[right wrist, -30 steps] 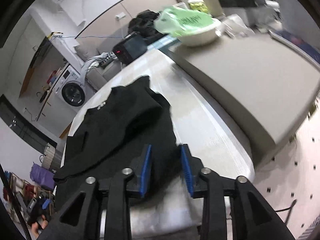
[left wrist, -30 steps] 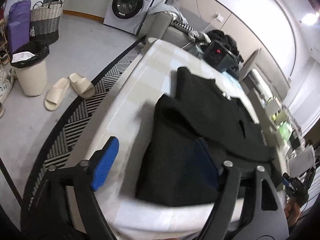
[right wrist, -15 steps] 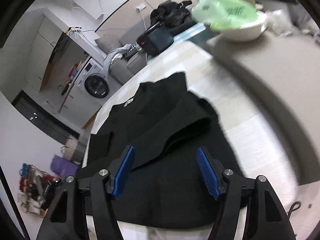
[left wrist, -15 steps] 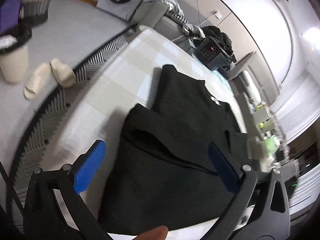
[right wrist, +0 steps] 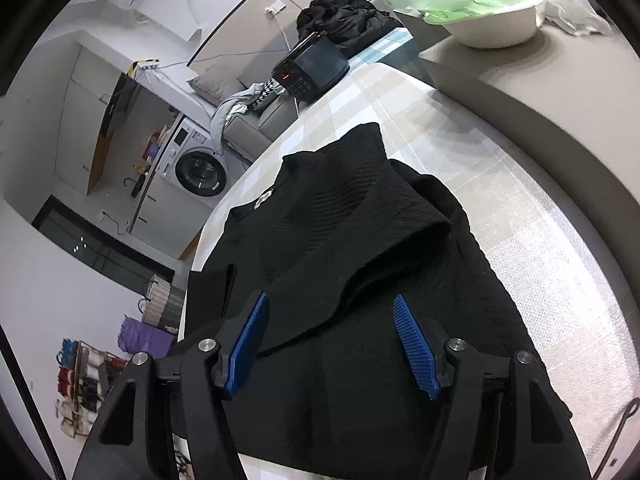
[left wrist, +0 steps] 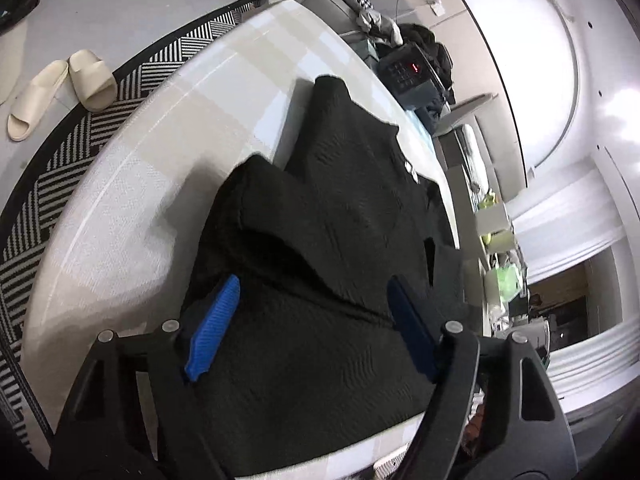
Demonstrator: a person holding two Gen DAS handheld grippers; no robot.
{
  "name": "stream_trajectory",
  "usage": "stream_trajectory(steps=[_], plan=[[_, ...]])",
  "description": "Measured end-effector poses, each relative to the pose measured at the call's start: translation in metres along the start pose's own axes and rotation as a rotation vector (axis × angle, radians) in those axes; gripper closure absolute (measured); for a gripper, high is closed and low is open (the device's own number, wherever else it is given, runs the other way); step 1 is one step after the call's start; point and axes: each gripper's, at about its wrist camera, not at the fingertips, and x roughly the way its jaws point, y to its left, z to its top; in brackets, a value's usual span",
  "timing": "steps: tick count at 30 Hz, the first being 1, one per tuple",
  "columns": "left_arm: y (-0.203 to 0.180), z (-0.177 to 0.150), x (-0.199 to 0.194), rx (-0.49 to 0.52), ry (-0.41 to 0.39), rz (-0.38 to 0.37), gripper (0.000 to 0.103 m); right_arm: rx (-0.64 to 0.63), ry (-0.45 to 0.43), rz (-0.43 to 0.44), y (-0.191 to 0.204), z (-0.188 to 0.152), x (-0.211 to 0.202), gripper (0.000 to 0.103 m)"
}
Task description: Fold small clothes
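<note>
Black textured knit top (left wrist: 340, 208), lower part folded up over its body, lying flat on the checked tabletop (left wrist: 168, 128). Left gripper (left wrist: 316, 320) poised above the folded edge, jaws closing, pads clear of fabric. Right gripper (right wrist: 332, 344) spread apart above the same fold, grasping nothing.

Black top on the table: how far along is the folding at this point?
Partly done. One fold is in: part of the black top lies doubled over its own middle on the table. In hand: both claws hover over its near end with nothing gripped; the left claw is closing, the right claw stands open. Left: the remaining folds to make a compact bundle.
</note>
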Motion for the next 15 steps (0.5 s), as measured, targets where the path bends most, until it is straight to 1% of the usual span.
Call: stream_trajectory(steps=[3, 5, 6, 8, 9, 11, 13, 15], plan=[[0.000, 0.009, 0.011, -0.011, -0.040, 0.001, 0.030, 0.008, 0.001, 0.000, -0.002, 0.000, 0.002, 0.037], [-0.001, 0.014, 0.017, -0.029, -0.051, -0.002, 0.030, 0.007, 0.003, 0.000, -0.002, 0.000, 0.003, 0.037], [-0.002, 0.016, 0.018, -0.032, -0.061, -0.006, 0.031, 0.007, 0.005, -0.002, -0.002, 0.001, 0.004, 0.037], [-0.008, 0.019, 0.017, -0.020, -0.070, -0.039, 0.036, 0.006, 0.005, -0.006, -0.002, 0.001, 0.003, 0.037], [-0.011, 0.019, 0.017, -0.005, -0.066, -0.054, 0.036, 0.007, 0.004, -0.006, -0.002, 0.001, 0.002, 0.037], [-0.014, 0.020, 0.020, 0.020, -0.050, -0.033, 0.036, 0.010, 0.003, -0.004, -0.003, 0.001, 0.001, 0.037], [-0.010, 0.020, 0.030, 0.012, -0.008, -0.016, 0.036, 0.021, 0.003, -0.007, -0.007, 0.002, 0.002, 0.037], [-0.007, 0.020, 0.033, 0.010, -0.007, -0.022, 0.036, 0.043, 0.004, -0.005, -0.012, 0.002, 0.003, 0.037]])
